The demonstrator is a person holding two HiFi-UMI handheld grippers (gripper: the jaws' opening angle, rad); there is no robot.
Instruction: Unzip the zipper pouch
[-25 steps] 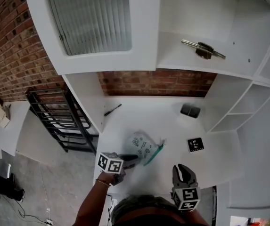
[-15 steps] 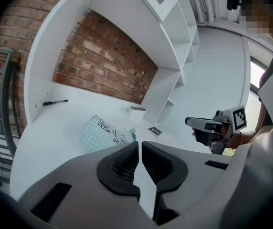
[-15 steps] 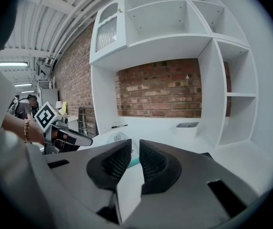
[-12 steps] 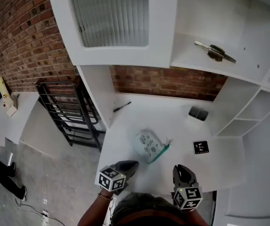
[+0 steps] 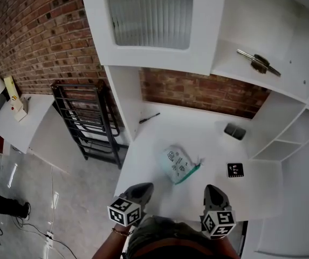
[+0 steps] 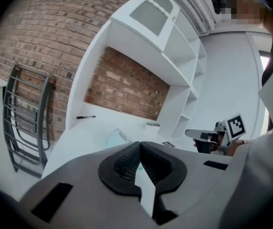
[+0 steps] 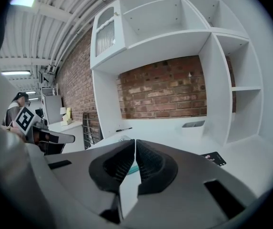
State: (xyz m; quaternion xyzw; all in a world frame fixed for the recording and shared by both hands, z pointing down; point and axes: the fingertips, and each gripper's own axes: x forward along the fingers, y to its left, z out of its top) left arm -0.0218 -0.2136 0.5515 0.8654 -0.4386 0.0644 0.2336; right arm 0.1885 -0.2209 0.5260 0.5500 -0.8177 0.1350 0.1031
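**Item: zipper pouch.** Pale and printed, with a teal zipper edge along the side nearer the person. It lies flat near the middle of the white table, and nothing touches it. From where I stand I cannot tell whether the zip is open or closed.

**Left tool.** At the table's front edge, well short of the pouch. Jaws together, nothing between them.

**Right tool.** Also at the front edge, beside the left tool and apart from the pouch. Its jaws have just come together on nothing.

**Other items on the table.**
- Black marker card, to the right of the pouch.
- Small dark tray, near the back.
- Pen, by the brick wall.

**Step in hand.** None, in my judgement: both tools are idle and no grip is set on the pouch.

**Next move, if the zip is still closed.**
- One tool opens and pins the pouch at the end of the teal edge.
- The other nips the small pull tab and draws it along that edge. The pouch is light and likely to slide if it is not held.
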